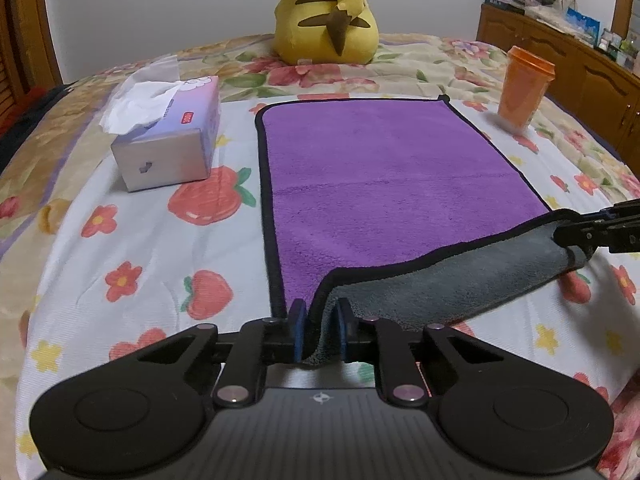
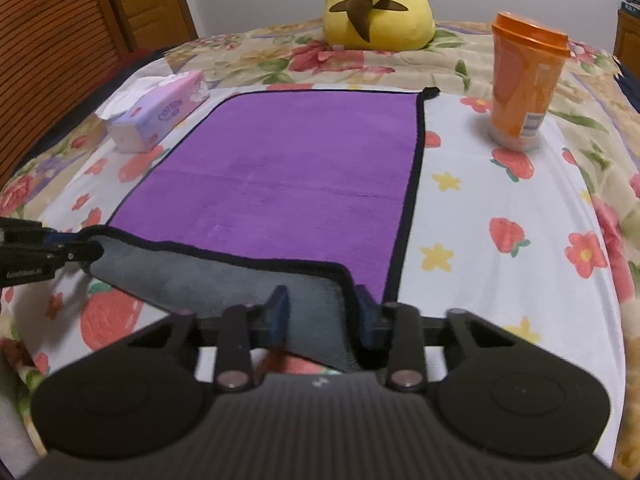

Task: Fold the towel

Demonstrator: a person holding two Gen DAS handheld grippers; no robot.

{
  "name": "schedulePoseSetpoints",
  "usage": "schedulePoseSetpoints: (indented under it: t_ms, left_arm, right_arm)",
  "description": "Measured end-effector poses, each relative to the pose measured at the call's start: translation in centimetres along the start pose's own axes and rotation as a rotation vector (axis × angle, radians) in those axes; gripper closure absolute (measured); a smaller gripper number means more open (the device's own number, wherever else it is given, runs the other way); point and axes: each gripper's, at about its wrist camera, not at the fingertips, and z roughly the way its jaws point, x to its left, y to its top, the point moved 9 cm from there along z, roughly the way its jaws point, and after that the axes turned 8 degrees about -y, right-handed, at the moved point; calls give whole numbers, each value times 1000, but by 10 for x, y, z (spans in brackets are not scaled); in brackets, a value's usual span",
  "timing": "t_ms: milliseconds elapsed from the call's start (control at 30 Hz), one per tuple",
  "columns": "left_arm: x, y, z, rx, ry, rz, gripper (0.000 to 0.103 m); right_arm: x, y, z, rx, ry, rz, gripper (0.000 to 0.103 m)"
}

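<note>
A purple towel [image 1: 380, 168] with a black border and grey underside lies flat on the bed; it also shows in the right wrist view [image 2: 288, 176]. Its near edge is lifted, grey side up. My left gripper [image 1: 320, 320] is shut on the towel's near left corner. My right gripper [image 2: 322, 312] is shut on the near right corner. Each gripper shows in the other's view, the right gripper [image 1: 576, 236] at the right and the left gripper [image 2: 76, 252] at the left, with the raised edge stretched between them.
A tissue box [image 1: 172, 136] stands left of the towel. An orange lidded cup [image 2: 524, 80] stands to its right. A yellow plush toy [image 1: 328, 12] sits beyond the far edge. A wooden dresser [image 1: 568, 56] is at the far right.
</note>
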Motion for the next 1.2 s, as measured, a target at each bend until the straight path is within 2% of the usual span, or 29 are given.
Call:
schedulePoseSetpoints:
  t_ms: [67,200,267,467,733,1200]
  left_arm:
    - [0,0,0,-2,1,-1,86]
    - [1,2,-1,-8,2,-4,90]
    - [1,2,-2,-9,-6,-8,93]
    - [-2,6,-7,-35,-10,0,94]
    - [-5,19,-22,-114,-23,-1,94]
    - [-6,39,-23,-172,-28,10,95]
  right_arm:
    - [-4,0,2,9,-8,18,79]
    - [-4,-4,4,40,14,40,84]
    - [-2,-4,3,38,15,31,96]
    - [-2,0,-1,7,9,20,98]
    - [-6,14,-12,-63,21,44,98]
    - [-15,33,-20,-141,32,57,98]
